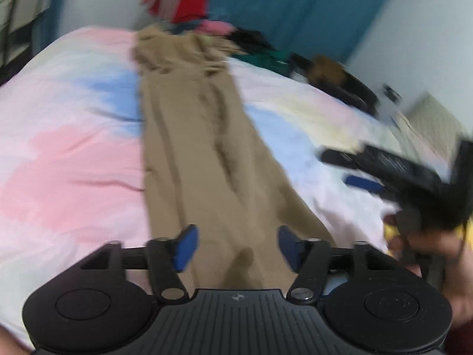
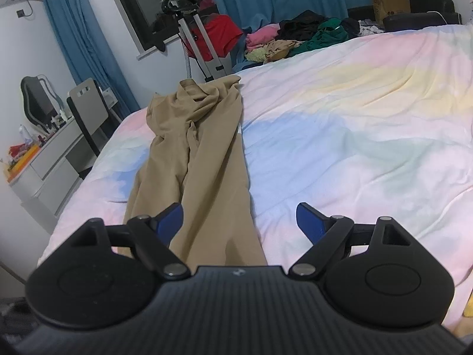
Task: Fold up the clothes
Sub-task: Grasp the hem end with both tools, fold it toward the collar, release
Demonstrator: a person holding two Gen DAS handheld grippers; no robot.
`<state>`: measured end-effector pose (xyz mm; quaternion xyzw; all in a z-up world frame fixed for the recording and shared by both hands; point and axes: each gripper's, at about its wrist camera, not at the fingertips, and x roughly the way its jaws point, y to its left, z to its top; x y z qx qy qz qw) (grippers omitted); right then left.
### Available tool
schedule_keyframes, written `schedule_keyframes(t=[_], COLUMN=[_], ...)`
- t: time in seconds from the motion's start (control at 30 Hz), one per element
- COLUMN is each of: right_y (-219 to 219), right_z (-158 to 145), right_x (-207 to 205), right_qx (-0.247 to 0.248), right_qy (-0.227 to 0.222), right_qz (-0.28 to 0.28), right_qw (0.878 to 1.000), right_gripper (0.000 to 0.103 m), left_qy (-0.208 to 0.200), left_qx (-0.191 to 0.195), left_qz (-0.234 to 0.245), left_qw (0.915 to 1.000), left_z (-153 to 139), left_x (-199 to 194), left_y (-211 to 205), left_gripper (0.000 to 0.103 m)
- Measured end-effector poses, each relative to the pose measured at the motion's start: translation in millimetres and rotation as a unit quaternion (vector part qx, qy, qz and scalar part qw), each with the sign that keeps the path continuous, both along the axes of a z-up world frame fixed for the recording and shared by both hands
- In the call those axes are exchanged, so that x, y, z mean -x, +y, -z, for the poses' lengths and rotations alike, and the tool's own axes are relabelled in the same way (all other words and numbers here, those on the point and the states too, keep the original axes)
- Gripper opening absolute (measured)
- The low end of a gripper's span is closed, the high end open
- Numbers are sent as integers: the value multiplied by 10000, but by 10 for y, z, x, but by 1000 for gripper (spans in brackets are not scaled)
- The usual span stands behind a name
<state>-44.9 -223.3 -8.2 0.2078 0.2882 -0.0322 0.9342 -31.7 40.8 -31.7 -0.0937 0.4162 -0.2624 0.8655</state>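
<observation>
On the pastel bed (image 2: 354,112), limp tan trousers (image 2: 201,153) lay lengthwise; left tool (image 1: 235,247) and right tool (image 2: 239,223) gaped empty, near hems looked best to pinch.

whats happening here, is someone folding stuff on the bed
A person holds a two-finger gripper in each hand over a pastel tie-dye bedspread. A long tan garment lies stretched out lengthwise on it, not yet folded. The left gripper is open above the garment's near end, and the right gripper is open there too; neither grips fabric. A pile of mixed unfolded clothes waits at the bed's far edge.
</observation>
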Motion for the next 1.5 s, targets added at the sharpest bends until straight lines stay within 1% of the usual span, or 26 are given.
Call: schedule_keyframes(t=[0.13, 0.27, 0.37, 0.43, 0.5, 0.63, 0.7, 0.73, 0.8, 0.83, 0.87, 0.9, 0.93, 0.97, 1.0, 1.03, 1.07, 1.1, 1.13, 1.17, 1.2, 1.23, 1.3, 1.37, 1.43, 1.5], right_y=[28, 57, 57, 12, -32, -215, -307, -353, -362, -353, -325, -294, -253, -212, -170, -129, -93, -57, -21, 15, 13, 10, -13, -66, -136, -178], right_z=[5, 18, 53, 126, 230, 463, 574, 630, 682, 700, 708, 701, 681, 660, 640, 619, 596, 572, 548, 524, 474, 423, 322, 219, 88, -94], right_x=[-9, -28, -58, -102, -162, -260, -286, -298, -307, -303, -290, -274, -241, -208, -174, -141, -99, -57, -15, 27, 65, 103, 219, 305, 397, 450], right_qx=[81, 157, 97, -340, -701, -1462, -1866, -2067, -2314, -2389, -2424, -2392, -2312, -2231, -2150, -2067, -1953, -1837, -1721, -1604, -1477, -1349, -1373, -1467, -1631, -1747], right_qy=[45, 114, 225, 311, 580, 1236, 1479, 1599, 1672, 1702, 1745, 1777, 1840, 1902, 1964, 2026, 2044, 2061, 2077, 2093, 2007, 1919, 1564, 1231, 878, 622], right_qz=[-34, -93, -190, -449, -528, -216, -67, 7, -64, -119, -184, -259, -386, -514, -642, -770, -844, -916, -988, -1059, -1063, -1065, -972, -906, -859, -872], right_qw=[10000, 9998, 9995, 9979, 9944, 9813, 9712, 9652, 9584, 9559, 9542, 9542, 9546, 9547, 9545, 9541, 9555, 9568, 9579, 9588, 9626, 9663, 9733, 9773, 9789, 9788], right_gripper=[85, 85, 85, 85, 85, 85, 85, 86, 87, 86, 86, 86, 84, 81, 78, 67, 63, 56, 42, 36, 23, 14, 11, 9, 9, 8], left_qy=[510, 1043, 1313, 1423, 1479, 1603, 1678, 1710, 1733, 1745, 1756, 1757, 1754, 1749, 1720, 1666, 1615, 1570, 1512, 1430, 1333, 1237, 1033, 830, 641, 478], left_qx=[112, 189, 222, 245, 284, 364, 419, 438, 431, 446, 458, 455, 451, 467, 492, 520, 554, 627, 751, 915, 1103, 1281, 1638, 1973, 2171, 2312], left_qz=[-625, -1150, -1311, -1273, -1111, -903, -819, -788, -772, -779, -793, -829, -846, -824, -803, -804, -805, -812, -828, -844, -858, -848, -828, -810, -850, -860], left_qw=[9967, 9877, 9824, 9813, 9823, 9822, 9815, 9811, 9809, 9806, 9802, 9799, 9798, 9800, 9806, 9814, 9820, 9823, 9822, 9819, 9812, 9804, 9776, 9734, 9703, 9679], left_z=[82, 213, 307, 346, 355, 375, 380, 383, 393, 407, 420, 426, 425, 421, 412, 399, 385, 368, 337, 297, 248, 196, 91, -18, -139, -292], left_x=[-207, -412, -486, -516, -517, -414, -396, -387, -374, -367, -360, -358, -372, -355, -339, -320, -302, -289, -271, -255, -233, -202, -124, -46, 6, 43], left_y=[149, 279, 331, 332, 306, 305, 310, 313, 324, 333, 342, 353, 355, 367, 374, 388, 403, 424, 457, 483, 520, 568, 663, 759, 835, 865], left_gripper=[75, 76, 77, 78, 79, 78, 76, 72, 66, 60, 52, 48, 35, 17, 11, 10, 9, 8, 8, 8, 8, 7, 7, 7, 6, 6])
